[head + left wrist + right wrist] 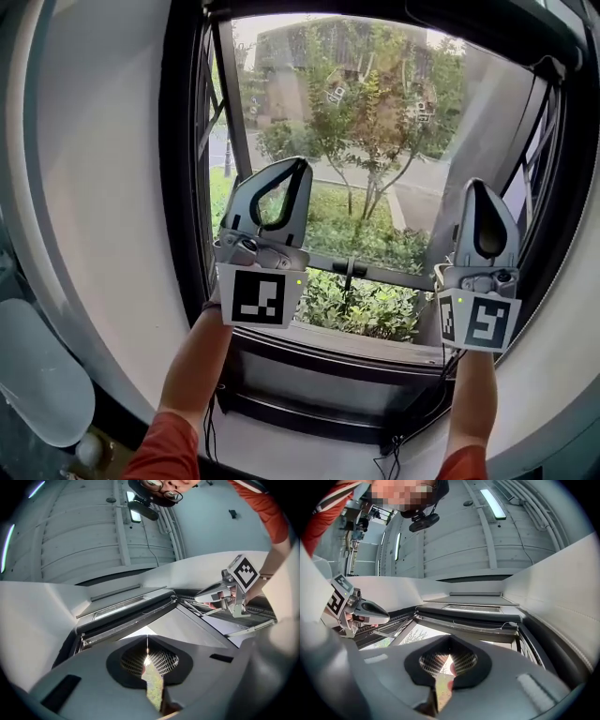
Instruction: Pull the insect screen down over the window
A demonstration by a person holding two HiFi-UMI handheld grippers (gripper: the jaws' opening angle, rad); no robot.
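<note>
The insect screen is rolled up at the top of the window; its dark pull bar [469, 26] [125, 617] [465, 614] runs along the upper frame. Both grippers are raised in front of the open window, pointing steeply up and apart from the bar. My left gripper [300, 167] [147, 637] is shut with nothing between its jaws. My right gripper [479, 186] [450, 637] is likewise shut and empty. Each gripper view also shows the other gripper [219, 592] [370, 608] off to the side. A thin cord [506, 625] hangs at the bar's right end.
The dark window frame [178, 187] surrounds the opening, with trees and shrubs outside. A handle [349, 272] stands on the lower rail above the sill [356, 345]. Cables [392, 452] dangle below the sill. A pale rounded object [37, 375] sits at lower left.
</note>
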